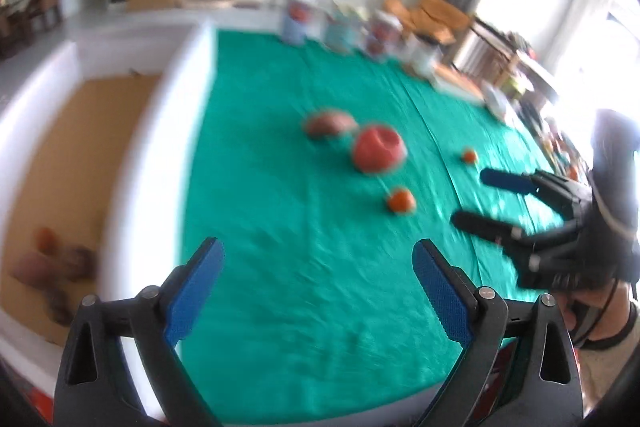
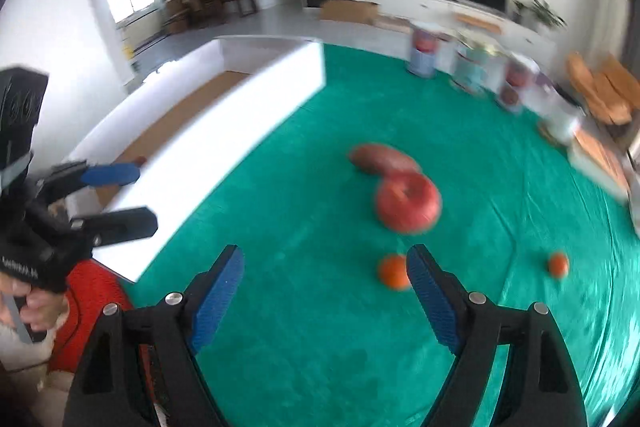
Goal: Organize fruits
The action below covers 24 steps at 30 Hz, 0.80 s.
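Observation:
On the green cloth [image 1: 304, 227] lie a red apple [image 1: 379, 148], a brown oval fruit [image 1: 330, 123] behind it, and two small oranges [image 1: 401, 201] [image 1: 469, 155]. They also show in the right wrist view: apple [image 2: 408, 202], brown fruit [image 2: 380, 158], oranges [image 2: 393, 271] [image 2: 558, 264]. My left gripper [image 1: 318, 259] is open and empty above the cloth beside the white box [image 1: 152, 163]. My right gripper [image 2: 325, 263] is open and empty, its right finger next to the near orange. Each gripper shows in the other's view, the right [image 1: 474, 197] and the left [image 2: 140, 193]. Both views are blurred.
The white box has a cardboard floor [image 1: 80, 155] with several fruits [image 1: 52, 259] in its near corner. It also shows in the right wrist view [image 2: 224, 115]. Several cans and jars [image 1: 360, 27] stand along the cloth's far edge. A wooden board [image 2: 600, 155] lies at the far right.

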Motion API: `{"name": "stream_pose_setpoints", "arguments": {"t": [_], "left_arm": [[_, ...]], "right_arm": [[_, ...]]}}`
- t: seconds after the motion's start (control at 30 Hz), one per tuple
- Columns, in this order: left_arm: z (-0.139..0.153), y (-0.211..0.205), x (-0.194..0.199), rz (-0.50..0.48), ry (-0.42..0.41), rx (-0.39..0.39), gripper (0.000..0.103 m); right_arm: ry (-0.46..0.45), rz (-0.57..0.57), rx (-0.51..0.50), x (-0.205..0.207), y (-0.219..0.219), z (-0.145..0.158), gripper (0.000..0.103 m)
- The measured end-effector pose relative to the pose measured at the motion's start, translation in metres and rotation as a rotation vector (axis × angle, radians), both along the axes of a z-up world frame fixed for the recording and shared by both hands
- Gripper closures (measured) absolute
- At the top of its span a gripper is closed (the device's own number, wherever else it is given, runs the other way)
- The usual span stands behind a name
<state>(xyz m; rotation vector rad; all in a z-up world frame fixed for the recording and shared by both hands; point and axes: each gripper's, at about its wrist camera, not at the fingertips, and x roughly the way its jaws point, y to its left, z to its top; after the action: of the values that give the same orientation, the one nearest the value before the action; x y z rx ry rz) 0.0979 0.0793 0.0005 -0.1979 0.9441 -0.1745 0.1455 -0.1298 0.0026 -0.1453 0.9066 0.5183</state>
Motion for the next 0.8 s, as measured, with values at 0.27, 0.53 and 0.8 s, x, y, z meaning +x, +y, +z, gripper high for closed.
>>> {"name": "stream_pose_setpoints", "arguments": {"t": [0.27,0.53,0.8], "left_arm": [[-0.092,-0.070,0.016,0.001,0.047,0.174,0.009],[-0.098,-0.038,0.029,0.109,0.006,0.242,0.007],[-0.102,-0.039,0.035,0.104,0.004,0.253,0.002]], "right_arm": [[0.023,-0.388,-0.031,-0.034,-0.121,-0.084,0.020],[0.032,-0.687,-0.083,-0.014,-0.181,-0.089,0.016],[0.045,-0.853,-0.116,0.052,-0.253,-0.095,0.000]]}}
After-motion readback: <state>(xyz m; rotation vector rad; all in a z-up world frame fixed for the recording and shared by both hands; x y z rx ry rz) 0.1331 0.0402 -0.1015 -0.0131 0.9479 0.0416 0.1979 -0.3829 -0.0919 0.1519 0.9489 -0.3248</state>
